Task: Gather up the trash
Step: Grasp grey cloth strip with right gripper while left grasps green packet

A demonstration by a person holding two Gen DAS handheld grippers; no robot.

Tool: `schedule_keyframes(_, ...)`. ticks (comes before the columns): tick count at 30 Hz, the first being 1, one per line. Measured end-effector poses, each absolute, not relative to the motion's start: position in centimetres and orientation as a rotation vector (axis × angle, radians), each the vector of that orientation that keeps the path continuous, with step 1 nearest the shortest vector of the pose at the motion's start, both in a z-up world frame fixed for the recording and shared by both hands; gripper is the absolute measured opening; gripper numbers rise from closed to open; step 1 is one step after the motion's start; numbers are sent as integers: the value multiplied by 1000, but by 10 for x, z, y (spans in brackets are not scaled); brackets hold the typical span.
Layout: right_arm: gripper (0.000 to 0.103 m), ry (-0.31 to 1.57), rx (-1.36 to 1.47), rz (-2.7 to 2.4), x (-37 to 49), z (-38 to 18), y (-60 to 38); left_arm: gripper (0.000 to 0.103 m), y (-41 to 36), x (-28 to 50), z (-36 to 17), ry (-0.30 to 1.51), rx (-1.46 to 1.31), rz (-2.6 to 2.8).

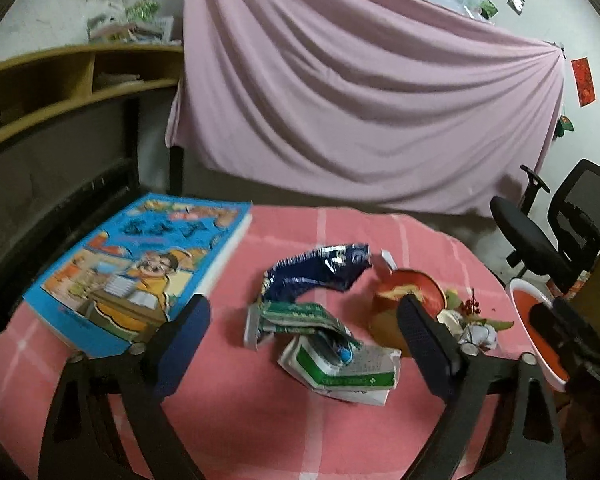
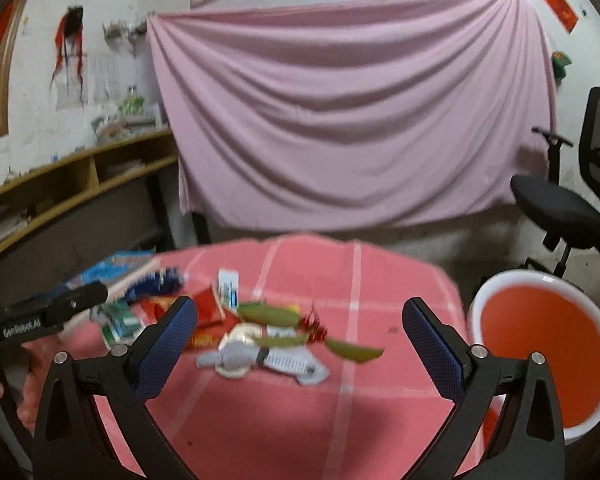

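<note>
Both tongs hang apart and empty over the worktop (image 1: 236, 420): left tongs (image 1: 304, 344) above the crushed green carton (image 1: 340, 368), right tongs (image 2: 300, 340) above the leaves (image 2: 276, 314). The loose litter is light; a careless close could scatter it or snag the cloth, missing the red bin (image 2: 540, 356) alongside.

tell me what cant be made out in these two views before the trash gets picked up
- Bin: near rim cut off behind a gripper finger, right wrist view.
- Green carton: print unreadable from blur, left wrist view.
- White scrap: too smeared to identify, right wrist view.
- Book: near corner hidden by a finger, left wrist view.
</note>
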State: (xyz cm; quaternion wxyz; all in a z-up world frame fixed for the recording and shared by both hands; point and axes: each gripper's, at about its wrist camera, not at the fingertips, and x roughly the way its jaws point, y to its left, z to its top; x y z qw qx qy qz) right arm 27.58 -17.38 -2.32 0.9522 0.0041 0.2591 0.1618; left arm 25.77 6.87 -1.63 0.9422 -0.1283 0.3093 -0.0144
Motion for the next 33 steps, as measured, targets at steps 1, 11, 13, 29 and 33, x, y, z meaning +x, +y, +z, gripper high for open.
schedule_keyframes(1,98,547,6,335,278,-26,-173,86,69,257,-17,637,-271,-37)
schedule_keyframes(11,86,725,23,336,304,-44,-166,57,73,262,-26,722,-413,-84)
schedule_keyframes(13,85,744,21,348,306,-45,-162,56,74,264,-27,733,-449,-90)
schedule_keyframes(29,79,822,47,385,311,-54,-161,50,76,264,-28,795,-451,-100)
schedule_keyframes(33,78,843,46,392,314,-57,-158,48,71,264,-29,810,-420,-88)
